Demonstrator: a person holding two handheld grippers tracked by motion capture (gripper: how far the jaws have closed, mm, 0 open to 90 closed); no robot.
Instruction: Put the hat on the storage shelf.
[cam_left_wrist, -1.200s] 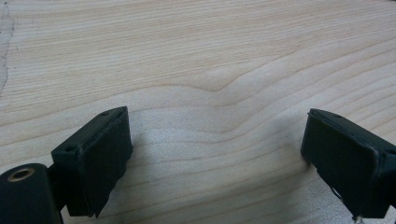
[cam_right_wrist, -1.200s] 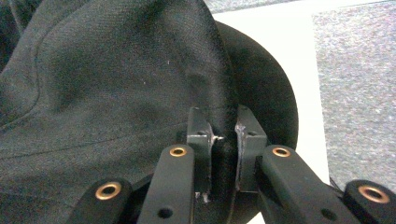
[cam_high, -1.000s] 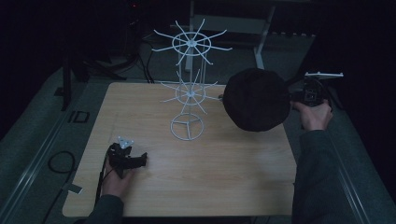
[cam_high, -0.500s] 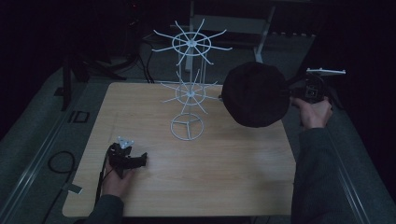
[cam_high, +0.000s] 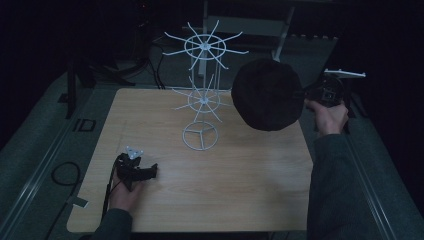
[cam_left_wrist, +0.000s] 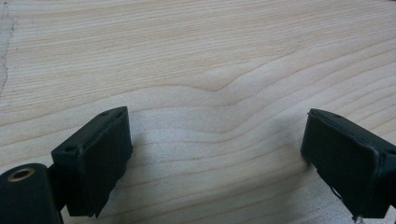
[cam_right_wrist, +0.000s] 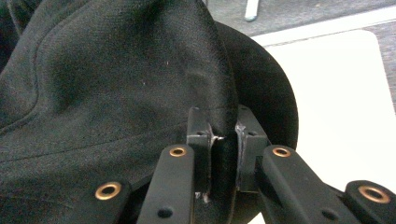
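Barely drifting, I'm holding the round black fabric hat (cam_high: 267, 95) aloft beside the white wire rack (cam_high: 202, 97), right gripper (cam_right_wrist: 223, 140) fingers pinching its brim; left gripper (cam_left_wrist: 217, 163) fingers spread over the tabletop (cam_high: 240, 190). Aiming crown squarely over a prong.

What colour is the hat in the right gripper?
Black hat, clearest in the right gripper view.

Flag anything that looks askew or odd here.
Nothing stands out. The white rack stands upright on the table; the right hand-held gripper pinches the black hat by its edge, held in the air beside the rack.
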